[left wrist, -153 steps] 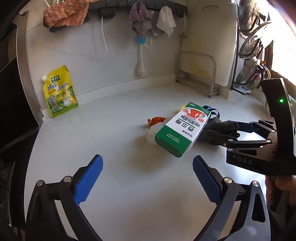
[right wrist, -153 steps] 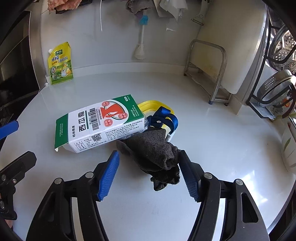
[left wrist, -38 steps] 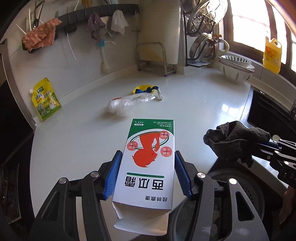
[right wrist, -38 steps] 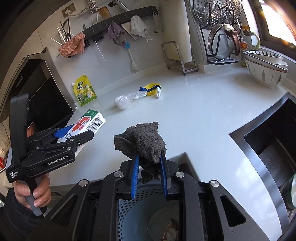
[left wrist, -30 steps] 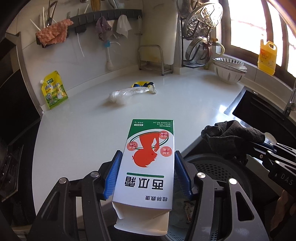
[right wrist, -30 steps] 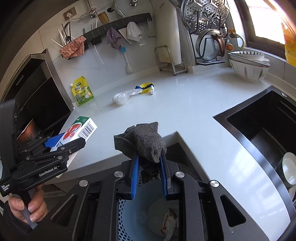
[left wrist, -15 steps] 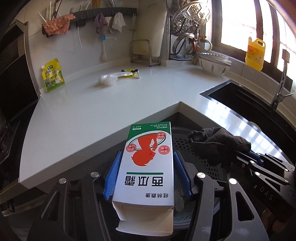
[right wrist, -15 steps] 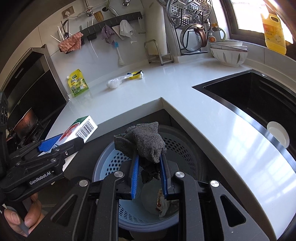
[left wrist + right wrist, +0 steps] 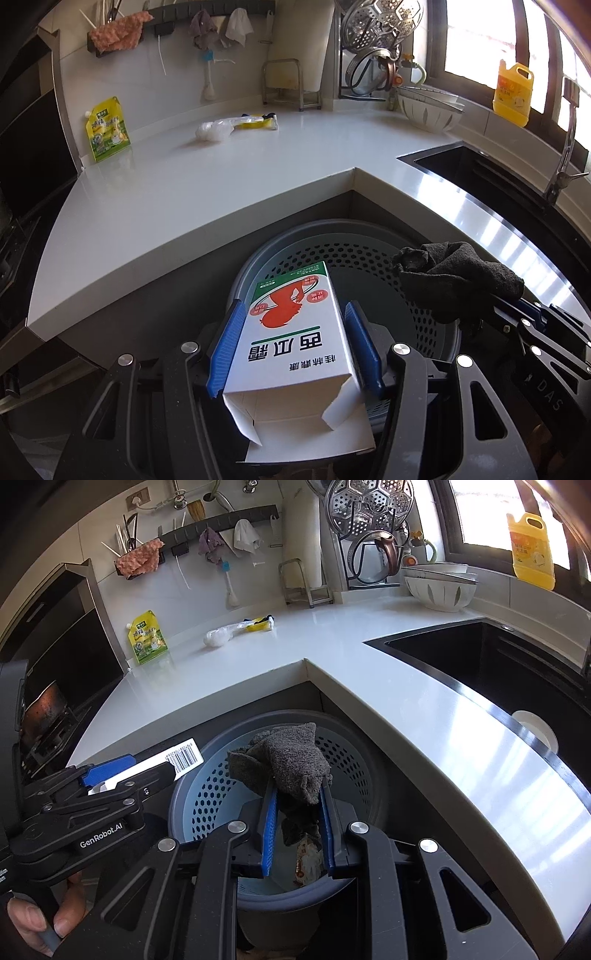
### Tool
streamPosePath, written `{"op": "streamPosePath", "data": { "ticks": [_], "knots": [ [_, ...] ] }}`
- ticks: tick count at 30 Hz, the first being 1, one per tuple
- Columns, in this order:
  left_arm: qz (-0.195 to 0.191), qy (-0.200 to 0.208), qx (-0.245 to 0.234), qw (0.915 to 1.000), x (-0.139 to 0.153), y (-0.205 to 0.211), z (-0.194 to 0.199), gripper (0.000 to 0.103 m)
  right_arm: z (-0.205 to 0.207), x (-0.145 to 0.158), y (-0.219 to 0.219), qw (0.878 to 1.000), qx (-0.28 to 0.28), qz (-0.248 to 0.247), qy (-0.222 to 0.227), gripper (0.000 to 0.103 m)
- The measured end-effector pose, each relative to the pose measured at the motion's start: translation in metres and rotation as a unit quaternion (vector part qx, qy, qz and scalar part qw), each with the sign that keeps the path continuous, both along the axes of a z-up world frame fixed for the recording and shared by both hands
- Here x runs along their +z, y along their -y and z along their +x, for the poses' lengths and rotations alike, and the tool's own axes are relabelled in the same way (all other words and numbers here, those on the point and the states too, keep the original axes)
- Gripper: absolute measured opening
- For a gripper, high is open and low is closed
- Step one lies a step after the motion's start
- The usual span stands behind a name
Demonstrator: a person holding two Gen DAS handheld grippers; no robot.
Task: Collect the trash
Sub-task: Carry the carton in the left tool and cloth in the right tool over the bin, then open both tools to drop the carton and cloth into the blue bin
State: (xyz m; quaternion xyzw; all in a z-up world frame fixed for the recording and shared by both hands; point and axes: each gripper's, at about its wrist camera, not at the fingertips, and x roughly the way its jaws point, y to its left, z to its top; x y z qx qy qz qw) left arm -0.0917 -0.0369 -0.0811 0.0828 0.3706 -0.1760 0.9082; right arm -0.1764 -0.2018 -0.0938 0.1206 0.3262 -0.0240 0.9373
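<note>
My left gripper [image 9: 293,314] is shut on a white and green carton [image 9: 291,336] with a red figure, held over the rim of a grey perforated trash basket [image 9: 332,240]. The carton's open end faces me. My right gripper [image 9: 297,795] is shut on a dark grey rag [image 9: 291,757] above the same basket [image 9: 354,738], which holds some trash at its bottom. The rag [image 9: 454,280] also shows at the right of the left wrist view. A crumpled clear plastic bag [image 9: 214,129] and a yellow item [image 9: 255,122] lie far back on the white counter [image 9: 184,184].
The basket stands on the floor in the counter's inner corner. A black sink [image 9: 498,664] is at the right. A yellow-green pouch [image 9: 107,129] leans at the back left. Bowls [image 9: 439,583], a pot rack and a yellow bottle [image 9: 532,550] stand at the back right.
Both grippers have drawn back from the counter and lowered over the basket, each still holding its item. The carton now tilts slightly in the left gripper.
</note>
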Motion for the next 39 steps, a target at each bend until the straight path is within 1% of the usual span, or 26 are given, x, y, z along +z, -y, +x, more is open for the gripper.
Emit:
{"op": "streamPosePath", "data": {
  "ticks": [8,20,31,35,37,39],
  "knots": [
    [-0.004,-0.02,0.0,0.9998,-0.011,0.004,0.008,0.055,0.008,-0.011,-0.001,1.0,0.007,-0.003,-0.014,0.02],
    [0.005,-0.05,-0.004,0.9987,-0.033,0.01,0.023,0.055,0.027,-0.041,-0.004,0.998,0.02,0.0,-0.054,0.02],
    [0.002,-0.07,-0.001,0.9976,-0.047,0.009,0.035,0.055,0.04,-0.055,-0.006,0.997,0.027,-0.001,-0.077,0.02],
    [0.003,-0.071,-0.002,0.9974,-0.049,0.009,0.038,0.055,0.043,-0.057,-0.005,0.996,0.029,0.003,-0.079,0.021],
    [0.001,-0.07,-0.002,0.9976,-0.049,0.009,0.038,0.055,0.042,-0.057,-0.005,0.997,0.026,0.003,-0.076,0.022],
    [0.001,-0.068,-0.001,0.9977,-0.048,0.009,0.037,0.056,0.041,-0.056,-0.004,0.997,0.024,0.003,-0.071,0.027]
  ]
}}
